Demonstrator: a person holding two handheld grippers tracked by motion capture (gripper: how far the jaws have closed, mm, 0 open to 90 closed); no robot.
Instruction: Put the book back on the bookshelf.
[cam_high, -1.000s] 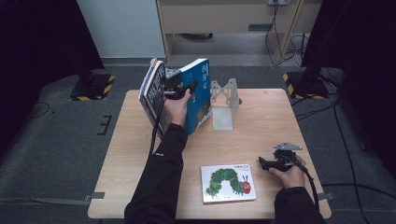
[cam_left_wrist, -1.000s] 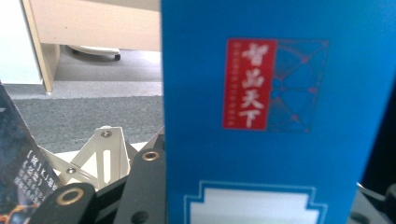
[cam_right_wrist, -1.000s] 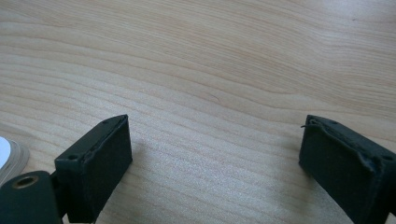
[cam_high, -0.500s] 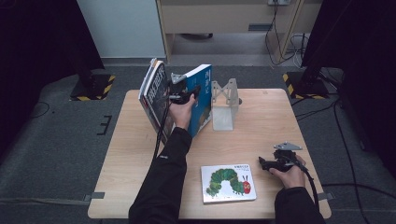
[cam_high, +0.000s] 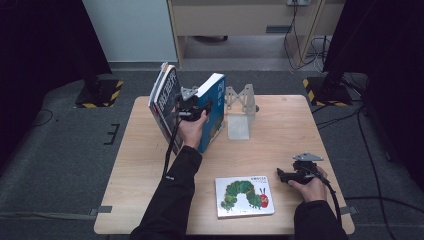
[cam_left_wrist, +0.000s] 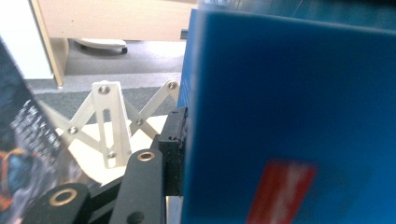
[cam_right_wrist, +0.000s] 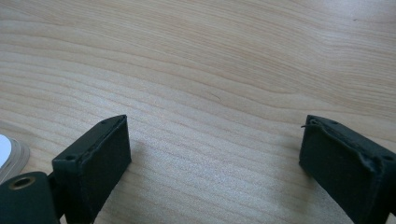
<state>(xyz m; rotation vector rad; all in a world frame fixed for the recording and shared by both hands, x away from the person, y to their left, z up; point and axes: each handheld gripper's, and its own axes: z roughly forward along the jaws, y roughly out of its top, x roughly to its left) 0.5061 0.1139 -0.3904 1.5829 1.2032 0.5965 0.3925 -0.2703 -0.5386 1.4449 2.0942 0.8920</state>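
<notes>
A blue book stands tilted on the table between a dark-covered book on its left and a white scissor-lattice bookend on its right. My left gripper grips the blue book; its black pad lies flat against the cover. The jaws have just been opening slightly with the book still between them. The far jaw is hidden behind the book. My right gripper rests open at the table's right front, and its jaws stand wide over bare wood.
A picture book with a green caterpillar lies flat at the front, left of the right gripper. The dark book leans left near the table's back edge. The wooden table has room right of the bookend.
The left hand and the blue book have sunk a little and shifted slightly toward the near side. The right hand has kept still.
</notes>
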